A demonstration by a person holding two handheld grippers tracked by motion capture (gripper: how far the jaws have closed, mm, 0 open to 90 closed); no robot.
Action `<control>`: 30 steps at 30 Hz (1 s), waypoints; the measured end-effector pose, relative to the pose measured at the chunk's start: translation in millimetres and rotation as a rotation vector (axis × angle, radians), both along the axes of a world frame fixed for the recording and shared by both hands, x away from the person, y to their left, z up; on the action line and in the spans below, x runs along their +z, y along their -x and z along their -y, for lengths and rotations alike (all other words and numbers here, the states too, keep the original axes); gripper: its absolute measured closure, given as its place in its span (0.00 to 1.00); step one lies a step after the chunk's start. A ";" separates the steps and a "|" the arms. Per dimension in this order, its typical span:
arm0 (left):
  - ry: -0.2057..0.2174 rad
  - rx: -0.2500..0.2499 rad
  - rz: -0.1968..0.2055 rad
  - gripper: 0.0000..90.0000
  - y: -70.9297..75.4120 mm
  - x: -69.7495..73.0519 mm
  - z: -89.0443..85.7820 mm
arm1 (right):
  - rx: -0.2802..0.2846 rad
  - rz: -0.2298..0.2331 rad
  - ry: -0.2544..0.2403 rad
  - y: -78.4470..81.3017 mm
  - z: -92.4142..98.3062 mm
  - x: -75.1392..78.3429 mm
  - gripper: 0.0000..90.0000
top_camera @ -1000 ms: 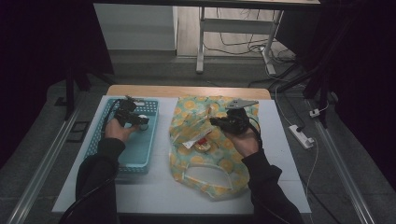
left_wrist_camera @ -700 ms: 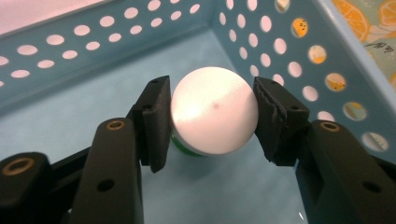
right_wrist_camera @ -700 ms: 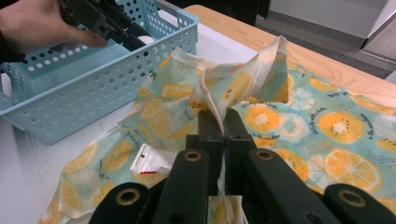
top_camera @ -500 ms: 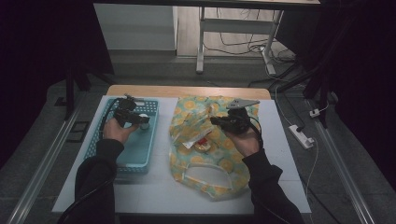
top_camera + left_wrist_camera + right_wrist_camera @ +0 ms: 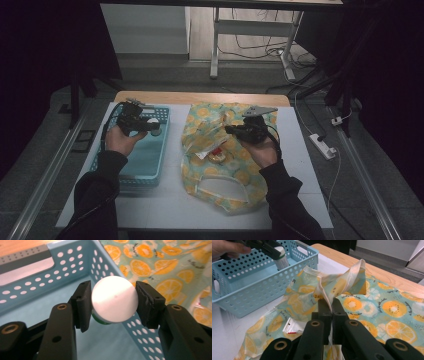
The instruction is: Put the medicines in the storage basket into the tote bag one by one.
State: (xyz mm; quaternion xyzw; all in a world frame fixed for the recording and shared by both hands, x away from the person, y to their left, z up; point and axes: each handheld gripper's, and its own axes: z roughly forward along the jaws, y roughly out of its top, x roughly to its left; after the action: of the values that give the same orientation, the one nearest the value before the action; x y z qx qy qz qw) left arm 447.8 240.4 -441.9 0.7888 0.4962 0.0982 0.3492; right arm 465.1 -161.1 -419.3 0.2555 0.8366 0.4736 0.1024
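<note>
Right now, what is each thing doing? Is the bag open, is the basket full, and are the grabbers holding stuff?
Left gripper: shut on the bottle.
Bottle: capped, held above the basket.
Basket: upright, nothing seen lying inside.
Right gripper: shut on the bag, pinching its fabric up.
Bag: lying on the table, mouth held open, packets inside.

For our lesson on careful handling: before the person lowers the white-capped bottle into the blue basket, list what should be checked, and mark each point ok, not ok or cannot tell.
1. Left gripper shut on the white-capped bottle, a pad at each side of the cap: ok.
2. Bottle above the blue basket, inside its walls: ok.
3. Basket floor under the bottle bare: ok.
4. Right gripper pinching the citrus-print bag, its handle lifted: ok.
5. Bag's edge clear of the basket's rim: cannot tell; the cloth lies close against the wall.
6. Items left inside the bag: cannot tell how many.
</note>
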 end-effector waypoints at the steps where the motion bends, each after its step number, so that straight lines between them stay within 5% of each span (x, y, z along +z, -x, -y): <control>1: 0.002 -0.005 0.004 0.55 1.7 1.9 0.4 | -0.001 -0.001 0.000 0.0 0.2 0.2 1.00; 30: 0.071 -0.228 0.080 0.55 38.0 27.8 62.0 | -0.006 0.001 -0.003 -0.1 1.5 0.3 1.00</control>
State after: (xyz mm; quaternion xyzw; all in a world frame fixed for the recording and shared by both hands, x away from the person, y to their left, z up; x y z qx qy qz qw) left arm 409.9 178.4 -414.1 0.8227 0.3922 0.0716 0.4052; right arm 465.3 -162.6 -419.1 0.2577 0.8351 0.4748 0.1037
